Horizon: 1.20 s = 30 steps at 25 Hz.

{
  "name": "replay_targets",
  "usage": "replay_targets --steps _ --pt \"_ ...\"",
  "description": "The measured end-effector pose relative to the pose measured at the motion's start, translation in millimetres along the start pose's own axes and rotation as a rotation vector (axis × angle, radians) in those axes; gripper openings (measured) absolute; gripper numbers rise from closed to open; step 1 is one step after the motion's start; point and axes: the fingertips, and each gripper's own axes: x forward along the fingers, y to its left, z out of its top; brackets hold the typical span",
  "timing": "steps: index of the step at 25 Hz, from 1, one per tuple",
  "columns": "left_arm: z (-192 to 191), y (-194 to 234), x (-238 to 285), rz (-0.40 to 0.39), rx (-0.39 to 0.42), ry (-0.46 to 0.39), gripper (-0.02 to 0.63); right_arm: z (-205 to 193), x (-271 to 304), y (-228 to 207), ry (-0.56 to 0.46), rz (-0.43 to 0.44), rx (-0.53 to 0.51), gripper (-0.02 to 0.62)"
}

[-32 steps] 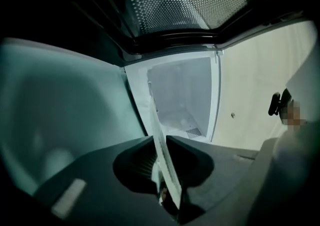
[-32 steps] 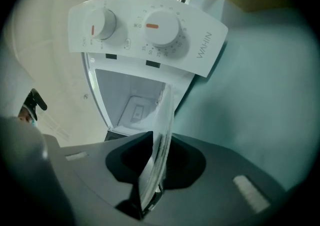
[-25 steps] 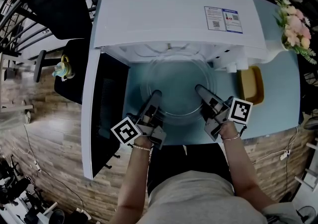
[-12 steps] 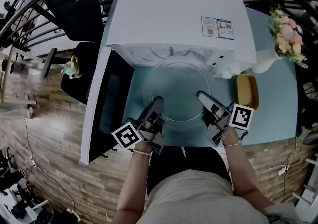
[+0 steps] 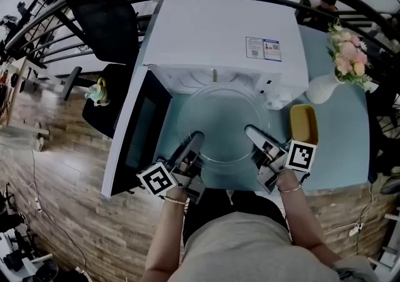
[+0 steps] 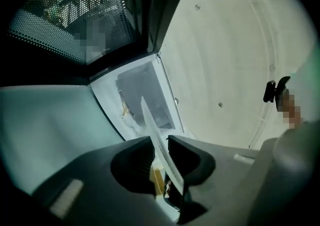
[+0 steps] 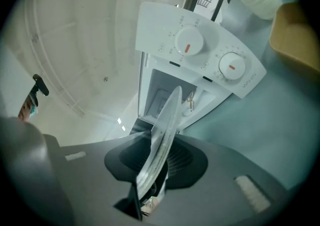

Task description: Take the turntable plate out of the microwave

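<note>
The left gripper and right gripper sit over the table's near edge. Each is clamped on the plate's near rim, one on either side. The left gripper view shows its pads shut on the glass edge. The right gripper's jaws have just eased slightly wider, but the rim remains pinched between them. The plate hangs level between the grippers above the table, in front of the microwave's mouth. Its far rim lies near the opening and the door is swung wide to the left. The removal looks essentially done. What probably remains is drawing the plate clear and setting it on bare table, away from the yellow dish near the right edge.
</note>
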Motion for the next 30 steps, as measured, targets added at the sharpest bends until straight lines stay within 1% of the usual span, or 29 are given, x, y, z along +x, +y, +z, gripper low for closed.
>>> replay_targets --steps 3,7,14,23,25,30 --pt "5.8 -13.6 0.3 -0.035 0.075 0.005 0.089 3.4 -1.6 9.8 -0.001 0.009 -0.028 0.107" --pt "11.2 -28.7 1.4 -0.054 0.115 -0.003 0.092 10.0 -1.7 23.2 -0.001 0.034 -0.071 0.107" --pt "16.5 -48.1 -2.2 -0.092 0.159 -0.021 0.094 12.9 -4.5 39.2 -0.001 0.062 -0.107 0.106" --pt "10.9 -51.0 -10.3 -0.1 0.18 -0.001 0.098 8.1 -7.1 43.6 0.02 0.053 -0.162 0.107" --pt "13.1 -51.4 -10.8 -0.102 0.179 -0.006 0.098 8.5 -6.3 44.0 0.023 0.048 -0.182 0.107" --pt "19.8 -51.5 -9.7 -0.103 0.171 -0.029 0.098 11.1 -2.5 44.5 0.017 0.051 -0.189 0.109"
